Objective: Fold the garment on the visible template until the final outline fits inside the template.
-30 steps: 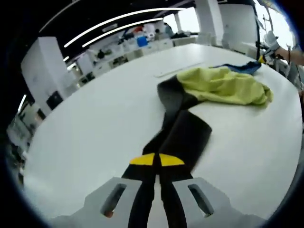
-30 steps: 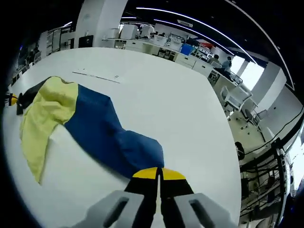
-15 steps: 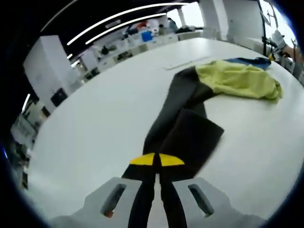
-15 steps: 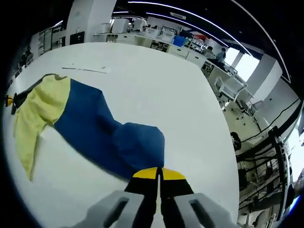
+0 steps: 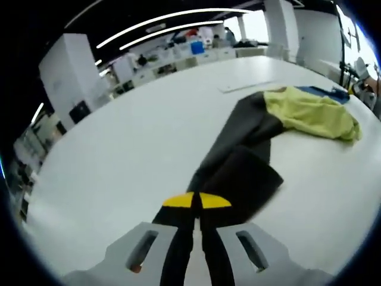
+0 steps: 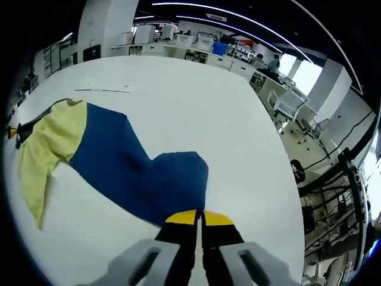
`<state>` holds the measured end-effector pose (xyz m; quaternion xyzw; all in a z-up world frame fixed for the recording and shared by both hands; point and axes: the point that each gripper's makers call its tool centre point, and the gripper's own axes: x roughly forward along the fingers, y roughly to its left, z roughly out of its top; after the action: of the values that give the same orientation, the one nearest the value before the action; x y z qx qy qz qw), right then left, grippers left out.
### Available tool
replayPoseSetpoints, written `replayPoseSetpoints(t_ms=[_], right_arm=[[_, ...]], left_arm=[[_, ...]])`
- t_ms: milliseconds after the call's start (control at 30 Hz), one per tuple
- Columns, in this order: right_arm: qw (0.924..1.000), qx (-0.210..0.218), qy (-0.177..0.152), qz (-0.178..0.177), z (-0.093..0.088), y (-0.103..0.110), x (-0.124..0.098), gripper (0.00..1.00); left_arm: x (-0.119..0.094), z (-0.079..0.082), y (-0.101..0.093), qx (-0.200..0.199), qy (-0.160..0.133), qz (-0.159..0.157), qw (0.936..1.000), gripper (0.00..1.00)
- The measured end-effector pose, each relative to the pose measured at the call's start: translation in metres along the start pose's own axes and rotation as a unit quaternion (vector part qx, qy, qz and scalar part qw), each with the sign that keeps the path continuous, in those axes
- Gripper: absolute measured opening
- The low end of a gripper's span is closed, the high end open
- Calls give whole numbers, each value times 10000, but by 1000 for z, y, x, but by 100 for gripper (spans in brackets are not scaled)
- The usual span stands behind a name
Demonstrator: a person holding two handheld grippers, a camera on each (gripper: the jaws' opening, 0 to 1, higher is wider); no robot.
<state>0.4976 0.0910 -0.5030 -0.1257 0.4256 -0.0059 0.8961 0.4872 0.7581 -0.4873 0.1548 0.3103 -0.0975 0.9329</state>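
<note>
Both sleeves are stretching out further than a second ago: the dark sleeve [image 5: 241, 158] is lying longer and flatter, and the blue sleeve [image 6: 128, 167] is spreading wide where it was bunched. I am holding the left gripper [image 5: 196, 205] clenched on the dark cuff and the right gripper [image 6: 199, 220] clenched on the blue cuff, jaws pinched together in both views. I am pulling them apart, I judge, to flatten the colour-block top on the white bench [image 5: 119, 161] before any fold. Its yellow-green body [image 5: 312, 113] is sitting crumpled between the sleeves, beyond the dark sleeve. A thin pale strip [image 6: 101, 90] is lying on the bench just past the garment; whether it belongs to the template I cannot tell. No template outline is showing clearly.
</note>
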Motion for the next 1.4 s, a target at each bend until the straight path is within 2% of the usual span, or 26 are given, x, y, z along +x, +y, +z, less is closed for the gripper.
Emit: replayPoseSetpoints(t_ms=[133,167,300,400,533,633,767,867,967,1133,1300,1367,1400], right_arm=[[9993,317,-191,76,3,1,-6,7],[9991,356,-213,95,3,2,-8,9],[9976,441,-443,299,11,13,-18,21],[9969,396,-560,390,17,20,-25,35],[9938,353,-783,702,29,41,-38,53],[9911,171,-901,969,35,60,-48,61],[9857,-62,-1063,1308,42,88,-63,67],[9796,-28,-1090,1685,45,111,-71,73],[9772,-186,-1097,1807,47,124,-78,75],[9682,-479,-1214,2137,54,154,-93,80],[9533,-692,-1332,2622,58,195,-110,82],[9492,-783,-1342,2737,58,207,-115,82],[9448,-877,-1374,2841,59,215,-118,82]], left_arm=[[-3,4,-4,84,-135,-63,9999,0],[-4,6,-5,89,-169,-76,9998,3],[-10,15,-12,72,-389,-160,9991,19],[-13,22,-18,154,-533,-242,9982,31],[-17,31,-27,75,-721,-387,9966,45],[-23,36,-35,57,-811,-486,9955,55],[-33,41,-47,90,-927,-593,9939,70],[-40,43,-53,82,-996,-634,9930,78],[-47,43,-59,69,-1060,-684,9920,85],[-57,42,-63,63,-1157,-730,9906,91],[-66,44,-73,57,-1231,-840,9888,98],[-70,46,-77,66,-1270,-888,9879,99],[-72,47,-81,80,-1290,-959,9870,99]])
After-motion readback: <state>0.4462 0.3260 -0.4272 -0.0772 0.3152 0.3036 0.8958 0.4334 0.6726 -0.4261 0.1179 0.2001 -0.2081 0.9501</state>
